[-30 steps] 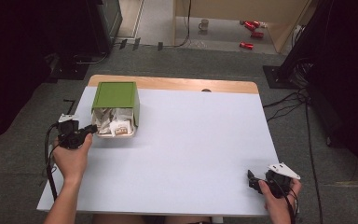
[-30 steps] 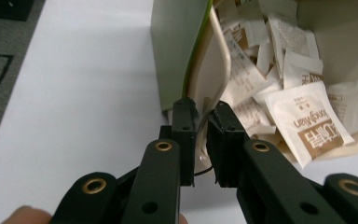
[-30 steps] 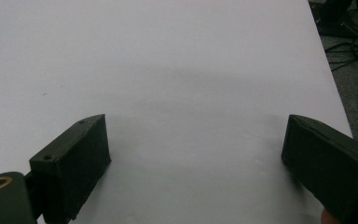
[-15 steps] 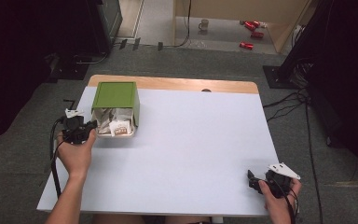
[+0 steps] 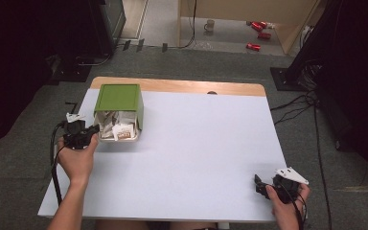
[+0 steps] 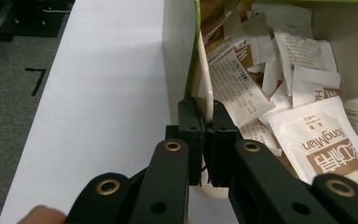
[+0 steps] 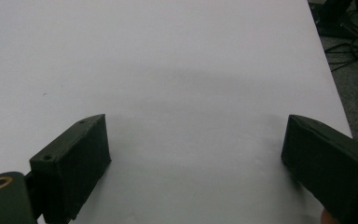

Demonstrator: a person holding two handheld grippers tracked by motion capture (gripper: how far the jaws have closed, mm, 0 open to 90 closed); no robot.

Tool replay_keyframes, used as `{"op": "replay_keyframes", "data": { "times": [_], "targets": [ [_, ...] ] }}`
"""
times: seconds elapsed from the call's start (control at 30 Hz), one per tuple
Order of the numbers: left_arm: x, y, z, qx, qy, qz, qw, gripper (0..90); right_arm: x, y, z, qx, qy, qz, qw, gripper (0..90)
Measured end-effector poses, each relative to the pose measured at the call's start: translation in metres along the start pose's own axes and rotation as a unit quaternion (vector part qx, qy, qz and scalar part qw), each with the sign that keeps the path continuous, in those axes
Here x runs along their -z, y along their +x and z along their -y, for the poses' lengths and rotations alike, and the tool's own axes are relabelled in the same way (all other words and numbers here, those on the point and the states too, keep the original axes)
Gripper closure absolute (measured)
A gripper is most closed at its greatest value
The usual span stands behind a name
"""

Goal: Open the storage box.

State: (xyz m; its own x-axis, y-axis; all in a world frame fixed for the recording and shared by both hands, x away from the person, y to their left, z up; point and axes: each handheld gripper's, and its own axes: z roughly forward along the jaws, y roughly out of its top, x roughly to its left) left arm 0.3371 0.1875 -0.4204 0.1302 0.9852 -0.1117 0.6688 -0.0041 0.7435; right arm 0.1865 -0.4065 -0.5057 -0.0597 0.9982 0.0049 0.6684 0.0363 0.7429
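- The left gripper [image 6: 207, 122] has just been closing, and its jaws now pinch the thin wall of the green box [image 5: 119, 99], which lies on its side at the far left of the table [image 5: 211, 143] with white sachets [image 6: 324, 140] spilling from its mouth.
- The grip should stay firm, because the rim is thin and may slip out.
- If the box is tipped or dragged, slow motion should keep the sachets inside.
- The right gripper [image 5: 264, 188] rests at the near right corner with jaws wide and empty, ready to help.
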Motion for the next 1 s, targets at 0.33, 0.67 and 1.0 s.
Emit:
{"op": "replay_keyframes", "data": {
  "times": [0.33,0.67,1.0],
  "targets": [
    [0.003,0.001,0.004,-0.002,-0.003,0.005,1.0000,88.1,0.000,0.000,0.000,0.000,0.001,0.000,1.0000,7.3],
    [0.014,-0.001,0.013,0.001,-0.001,0.001,1.0000,88.9,0.000,0.000,0.000,0.000,0.001,0.000,1.0000,7.3],
    [0.023,-0.003,0.022,0.004,-0.002,-0.009,1.0000,89.6,0.000,0.000,0.000,-0.001,0.001,0.000,1.0000,7.3]
  ]
}}
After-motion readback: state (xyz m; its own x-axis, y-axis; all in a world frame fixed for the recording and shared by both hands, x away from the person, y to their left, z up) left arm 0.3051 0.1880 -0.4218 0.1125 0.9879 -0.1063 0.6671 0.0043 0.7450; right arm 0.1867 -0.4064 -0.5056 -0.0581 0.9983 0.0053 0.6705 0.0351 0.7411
